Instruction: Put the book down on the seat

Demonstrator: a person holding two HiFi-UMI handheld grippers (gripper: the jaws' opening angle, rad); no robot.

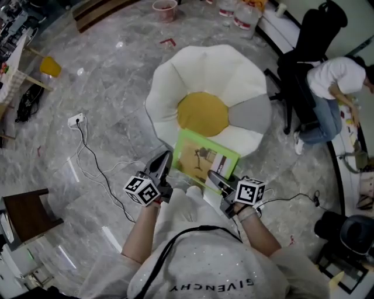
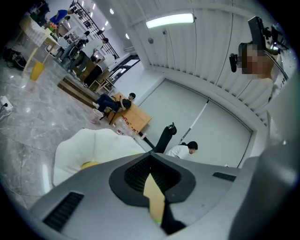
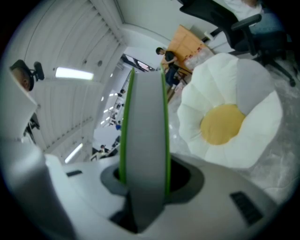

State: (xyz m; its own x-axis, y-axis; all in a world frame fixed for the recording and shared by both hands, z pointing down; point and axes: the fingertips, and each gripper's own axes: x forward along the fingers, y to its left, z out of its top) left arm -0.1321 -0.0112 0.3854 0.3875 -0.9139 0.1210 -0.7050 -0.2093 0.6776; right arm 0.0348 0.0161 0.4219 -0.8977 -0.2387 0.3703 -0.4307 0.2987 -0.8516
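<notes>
A green-covered book (image 1: 205, 159) is held flat between both grippers, over the near edge of the seat (image 1: 175, 79). The seat is a flower-shaped floor cushion with white petals, one grey petal and a yellow centre. My left gripper (image 1: 165, 162) is shut on the book's left edge, where a thin tan strip of the book (image 2: 153, 194) shows between its jaws. My right gripper (image 1: 215, 177) is shut on the near right edge, and the book's (image 3: 143, 117) grey page block with green covers fills its jaws. The seat (image 3: 225, 124) lies beyond the book to the right.
A white power strip (image 1: 76, 121) and its cable lie on the marble floor at left. A dark wooden stool (image 1: 26, 213) stands at lower left. At right are a black office chair (image 1: 304, 55) and a bending person in a white shirt (image 1: 334, 79). A pink bucket (image 1: 165, 9) is at the top.
</notes>
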